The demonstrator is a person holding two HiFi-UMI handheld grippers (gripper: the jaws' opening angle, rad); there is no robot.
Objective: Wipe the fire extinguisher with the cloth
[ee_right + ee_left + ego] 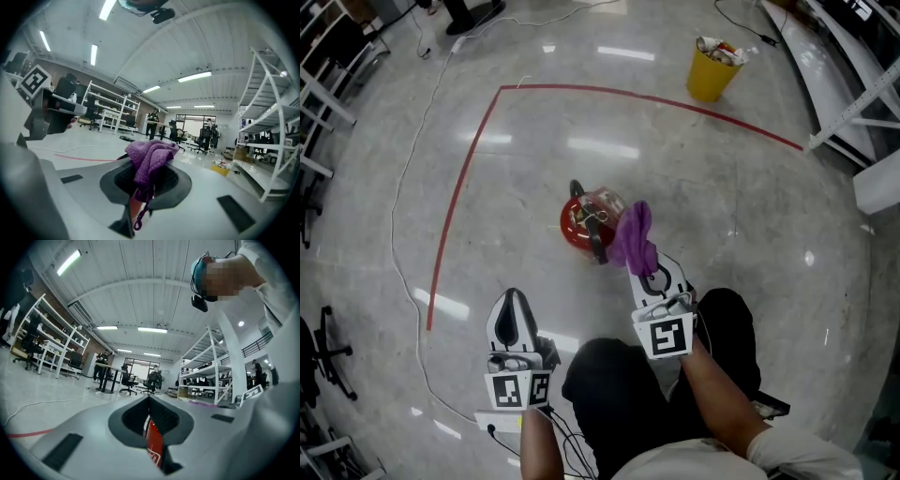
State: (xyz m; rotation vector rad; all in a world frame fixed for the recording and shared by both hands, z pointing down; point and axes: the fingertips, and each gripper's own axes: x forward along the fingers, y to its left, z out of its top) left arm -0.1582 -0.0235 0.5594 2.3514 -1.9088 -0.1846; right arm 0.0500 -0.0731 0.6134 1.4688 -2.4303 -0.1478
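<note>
A red fire extinguisher (579, 225) with a black handle stands on the floor ahead of me, seen from above. My right gripper (651, 274) is shut on a purple cloth (635, 236), which bunches up just right of the extinguisher's top, touching or nearly touching it. In the right gripper view the cloth (150, 157) spills over the pinched jaws of that gripper (145, 171). My left gripper (514, 317) is lower left of the extinguisher, apart from it, shut and holding nothing. Through its narrow jaw slit a red strip of the extinguisher (154, 444) shows behind my left gripper (150, 401).
A yellow bucket (712, 67) with rubbish stands far right. Red tape (469, 159) marks the polished floor, and a white cable (397, 216) runs along the left. White shelving (853, 103) lines the right side; a black chair base (323, 352) is at left.
</note>
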